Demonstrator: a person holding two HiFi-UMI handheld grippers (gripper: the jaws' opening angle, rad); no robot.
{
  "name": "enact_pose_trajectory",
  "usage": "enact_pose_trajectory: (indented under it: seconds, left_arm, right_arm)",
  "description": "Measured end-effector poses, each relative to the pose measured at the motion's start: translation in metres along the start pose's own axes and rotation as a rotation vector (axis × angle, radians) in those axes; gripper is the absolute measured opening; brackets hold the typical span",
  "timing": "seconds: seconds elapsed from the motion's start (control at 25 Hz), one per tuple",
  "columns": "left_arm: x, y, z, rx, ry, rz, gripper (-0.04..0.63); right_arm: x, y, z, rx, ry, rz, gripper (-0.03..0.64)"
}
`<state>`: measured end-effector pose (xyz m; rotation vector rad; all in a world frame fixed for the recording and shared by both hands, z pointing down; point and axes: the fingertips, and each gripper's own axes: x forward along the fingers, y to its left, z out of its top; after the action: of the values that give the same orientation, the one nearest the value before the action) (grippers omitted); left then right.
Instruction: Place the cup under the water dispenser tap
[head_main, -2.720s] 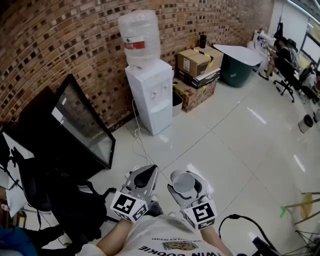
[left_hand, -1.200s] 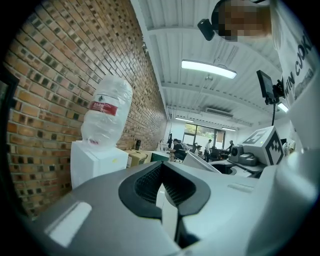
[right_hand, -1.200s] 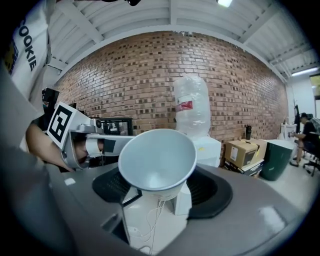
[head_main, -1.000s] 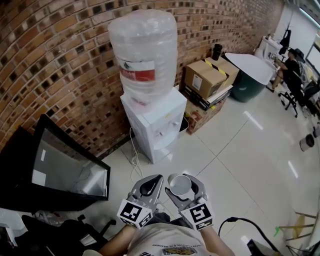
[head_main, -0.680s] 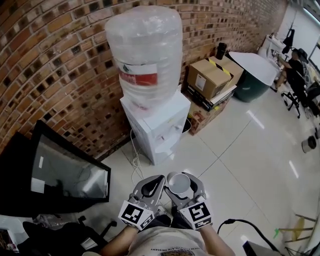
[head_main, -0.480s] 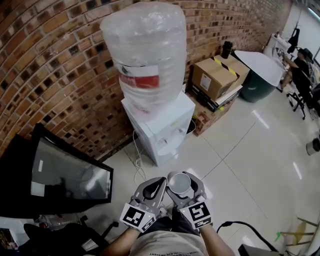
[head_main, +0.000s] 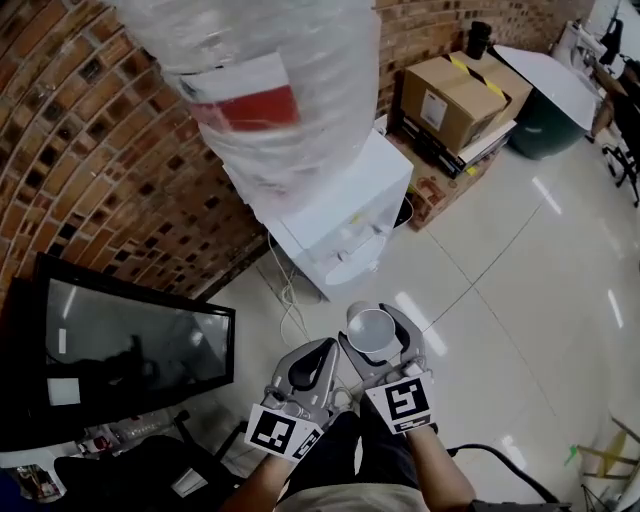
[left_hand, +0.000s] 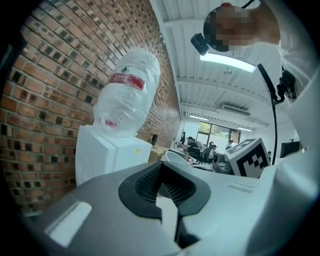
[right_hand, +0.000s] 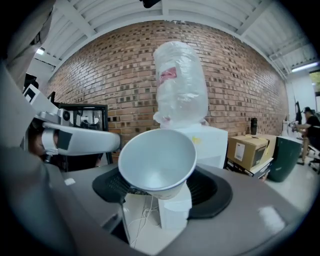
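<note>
A white paper cup (head_main: 371, 329) sits tilted between the pads of my right gripper (head_main: 374, 336), mouth towards the camera. In the right gripper view the cup (right_hand: 157, 160) fills the middle, with that gripper (right_hand: 162, 189) shut on its lower part. The white water dispenser (head_main: 340, 212) stands against the brick wall just beyond, a big clear bottle (head_main: 270, 90) on top. It rises behind the cup as dispenser (right_hand: 212, 145) and bottle (right_hand: 180, 85). My left gripper (head_main: 316, 352) hangs beside the right one, shut and empty; its jaws (left_hand: 162, 176) meet before the dispenser (left_hand: 107, 155).
A black screen (head_main: 120, 340) leans against the brick wall at the left. Cables (head_main: 290, 300) trail on the white tiled floor by the dispenser's foot. Cardboard boxes (head_main: 455, 100) are stacked to its right, with a dark bin (head_main: 545, 115) farther off. A black cable (head_main: 500, 465) lies near my feet.
The dispenser and bottle have grown much larger and nearer in the head view. Both grippers have come forward and lower towards it, the cup still held in the right one.
</note>
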<state>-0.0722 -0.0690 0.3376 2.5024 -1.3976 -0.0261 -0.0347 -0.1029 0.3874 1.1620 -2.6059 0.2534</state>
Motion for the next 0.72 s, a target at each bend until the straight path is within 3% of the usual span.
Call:
enact_pose_trajectory:
  seconds: [0.48,0.72]
  left_arm:
    - [0.051,0.043,-0.083,0.023,0.028,0.055,-0.009]
    - [0.059,0.065,-0.122,-0.029,0.041,0.085,-0.009]
  right_arm:
    - [0.09,-0.032,-0.098,0.033,0.038,-0.009,0.336]
    - [0.129,-0.041,-0.149,-0.01,0.05,0.033,0.336]
